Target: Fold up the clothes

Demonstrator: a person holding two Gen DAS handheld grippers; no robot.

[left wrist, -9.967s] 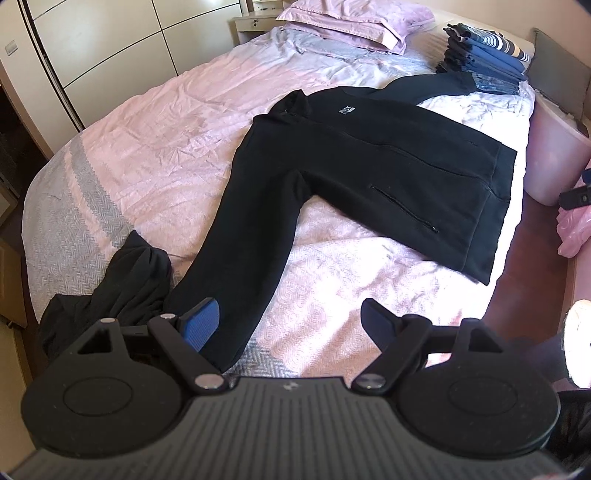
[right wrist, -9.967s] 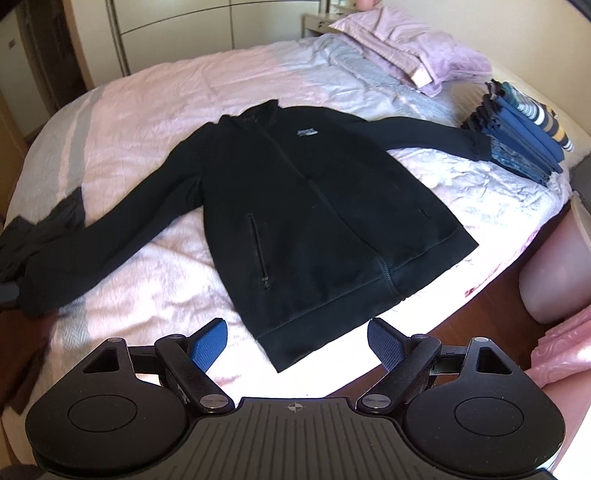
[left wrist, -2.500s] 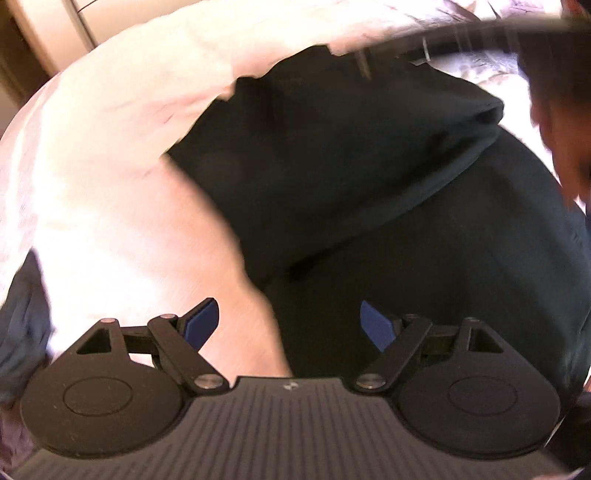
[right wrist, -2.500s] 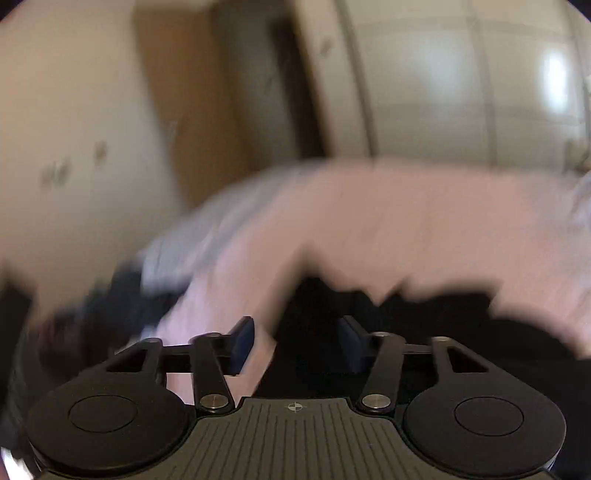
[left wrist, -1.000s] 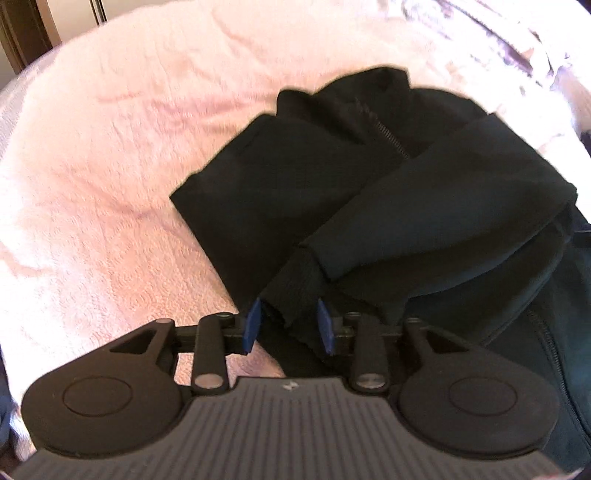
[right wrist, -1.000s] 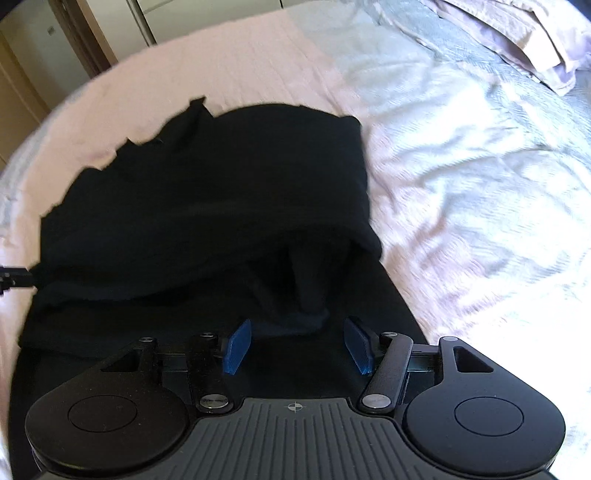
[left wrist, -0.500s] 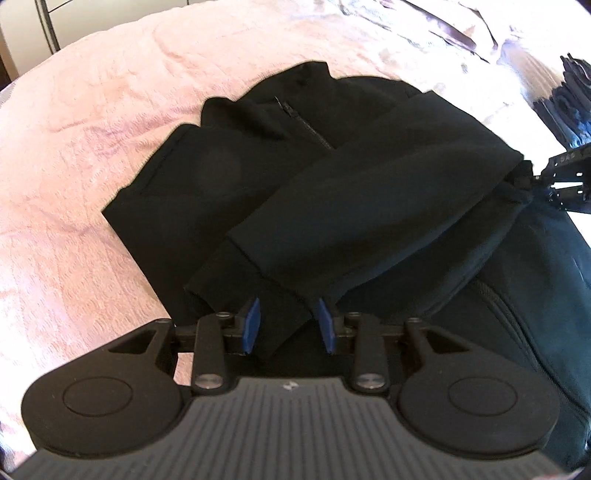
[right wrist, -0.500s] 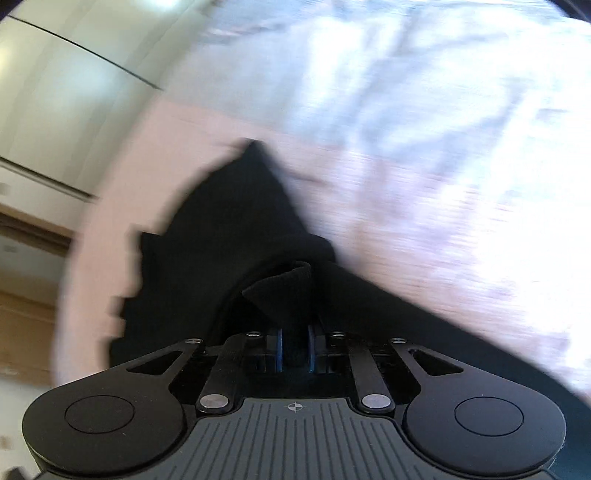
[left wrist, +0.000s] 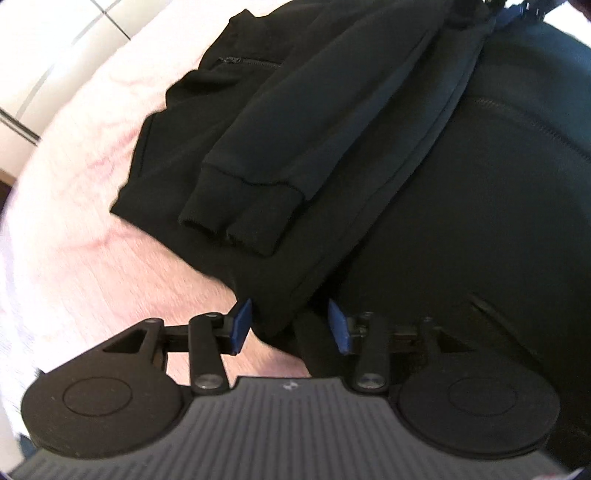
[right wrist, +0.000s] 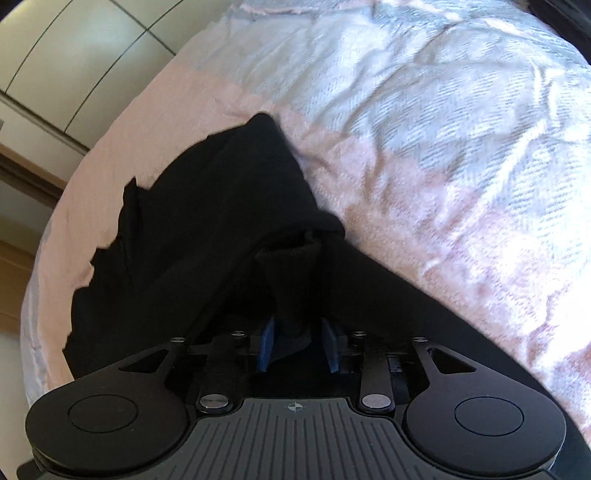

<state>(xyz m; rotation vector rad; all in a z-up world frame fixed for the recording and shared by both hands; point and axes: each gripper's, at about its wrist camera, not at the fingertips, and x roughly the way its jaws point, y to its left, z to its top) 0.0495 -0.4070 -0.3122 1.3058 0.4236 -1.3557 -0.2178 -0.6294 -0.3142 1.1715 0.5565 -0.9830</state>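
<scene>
The black zip jacket lies on the pink bedspread, with one sleeve folded across its front. That sleeve's ribbed cuff rests loose on the body, just ahead of my left gripper. This gripper is partly open, with the jacket's side edge between its blue pads. In the right wrist view, a pinched peak of the jacket's fabric runs in between the fingers of my right gripper. Its pads stand apart from the fabric. The right gripper's tip shows at the sleeve fold.
The bedspread turns from pink to grey-white toward the far side. Pale wardrobe doors stand beyond the bed. A wooden door frame is at the left.
My left gripper has let go of the cuff, widened and dropped back to the jacket's side edge. My right gripper, shut on the sleeve fold half a second ago, has opened.
</scene>
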